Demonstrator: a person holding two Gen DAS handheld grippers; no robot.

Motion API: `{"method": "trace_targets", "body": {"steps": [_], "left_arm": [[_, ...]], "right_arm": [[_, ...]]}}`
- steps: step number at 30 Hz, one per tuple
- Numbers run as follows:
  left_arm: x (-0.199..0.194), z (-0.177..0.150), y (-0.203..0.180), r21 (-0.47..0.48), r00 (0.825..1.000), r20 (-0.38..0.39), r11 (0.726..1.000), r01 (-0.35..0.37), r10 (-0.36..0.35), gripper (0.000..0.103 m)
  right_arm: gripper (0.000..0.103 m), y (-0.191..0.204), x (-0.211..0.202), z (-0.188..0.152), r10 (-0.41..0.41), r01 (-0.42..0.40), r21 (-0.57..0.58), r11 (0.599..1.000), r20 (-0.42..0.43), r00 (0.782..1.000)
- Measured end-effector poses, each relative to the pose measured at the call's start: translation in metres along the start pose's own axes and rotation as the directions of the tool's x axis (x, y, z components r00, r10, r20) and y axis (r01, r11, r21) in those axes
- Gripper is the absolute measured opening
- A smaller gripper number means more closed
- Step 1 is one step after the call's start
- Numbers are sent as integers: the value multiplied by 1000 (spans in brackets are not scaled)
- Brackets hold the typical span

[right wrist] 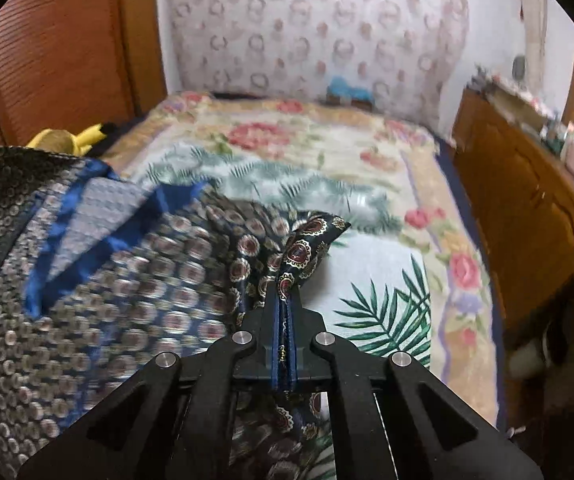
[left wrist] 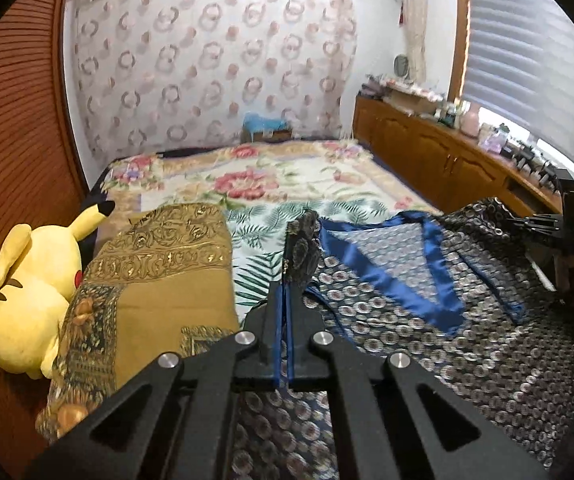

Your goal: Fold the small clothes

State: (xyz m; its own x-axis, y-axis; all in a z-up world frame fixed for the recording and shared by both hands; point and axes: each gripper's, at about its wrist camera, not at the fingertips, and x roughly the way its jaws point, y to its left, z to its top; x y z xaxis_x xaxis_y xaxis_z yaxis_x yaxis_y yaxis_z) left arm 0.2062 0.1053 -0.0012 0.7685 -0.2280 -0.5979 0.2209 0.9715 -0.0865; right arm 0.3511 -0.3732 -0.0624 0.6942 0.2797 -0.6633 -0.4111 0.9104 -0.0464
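At the far left a yellow plush toy [left wrist: 31, 296] lies against a gold patterned cushion [left wrist: 155, 280] on the bed [left wrist: 255, 184]. My left tool [left wrist: 285, 292] is clamped on one corner of the blue-trimmed patterned garment [left wrist: 427, 292], which spreads rightward over the bed. My right tool [right wrist: 285, 300] pinches its other corner tight.

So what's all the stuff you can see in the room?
Patterned garment: one, navy with silver rings and blue trim, spread on the bed, pinched at two edges.
Bed cover: one, cream with pink flowers and green leaves, under everything.
Folded cloth: one, mustard-gold, left of the garment.
Plush toy: one, yellow, beside the gold cloth.
Cabinet: one, brown wood, right wall, small items on top.
Left gripper: black, shut on the garment.
Right gripper: black, shut on the garment.
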Motion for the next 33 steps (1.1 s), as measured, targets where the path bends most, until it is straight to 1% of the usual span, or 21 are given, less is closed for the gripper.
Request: {"method": "trace_targets", "body": {"steps": [3, 5, 8, 13, 15, 19, 23, 26, 28, 33], "left_arm": [[-20, -9, -4, -17, 999, 36, 1000, 13, -13, 0], [-34, -17, -6, -19, 998, 57, 1000, 16, -15, 0], [-51, -31, -8, -25, 997, 75, 1000, 15, -13, 0], [-74, -60, -11, -30, 997, 81, 1000, 6, -3, 0], [-85, -74, -13, -41, 996, 88, 999, 0, 4, 0], [-101, -116, -6, -119, 997, 78, 993, 9, 1, 0], [-115, -148, -9, -152, 997, 71, 988, -13, 24, 0], [-127, -166, -9, -165, 997, 72, 986, -28, 40, 0], [-132, -172, -7, -174, 996, 71, 984, -33, 46, 0], [-148, -184, 1, -215, 994, 70, 974, -67, 84, 0]], "right_arm": [[0, 8, -34, -1, -11, 10, 13, 1000, 83, 997], [0, 11, -53, -5, -17, 15, 19, 1000, 117, 993], [0, 19, -76, -10, -22, 18, 23, 1000, 152, 988], [0, 27, -110, -31, -25, 18, 39, 999, 197, 980], [0, 32, -121, -41, -27, 20, 37, 999, 202, 979], [0, 47, -141, -74, -9, 5, 18, 1000, 192, 981], [0, 51, -154, -106, -2, -4, 37, 999, 175, 985], [0, 52, -164, -123, -4, -6, 55, 998, 168, 986], [0, 51, -172, -137, -10, 0, 59, 998, 165, 986], [0, 45, -191, -156, -27, 14, 79, 997, 158, 987]]}}
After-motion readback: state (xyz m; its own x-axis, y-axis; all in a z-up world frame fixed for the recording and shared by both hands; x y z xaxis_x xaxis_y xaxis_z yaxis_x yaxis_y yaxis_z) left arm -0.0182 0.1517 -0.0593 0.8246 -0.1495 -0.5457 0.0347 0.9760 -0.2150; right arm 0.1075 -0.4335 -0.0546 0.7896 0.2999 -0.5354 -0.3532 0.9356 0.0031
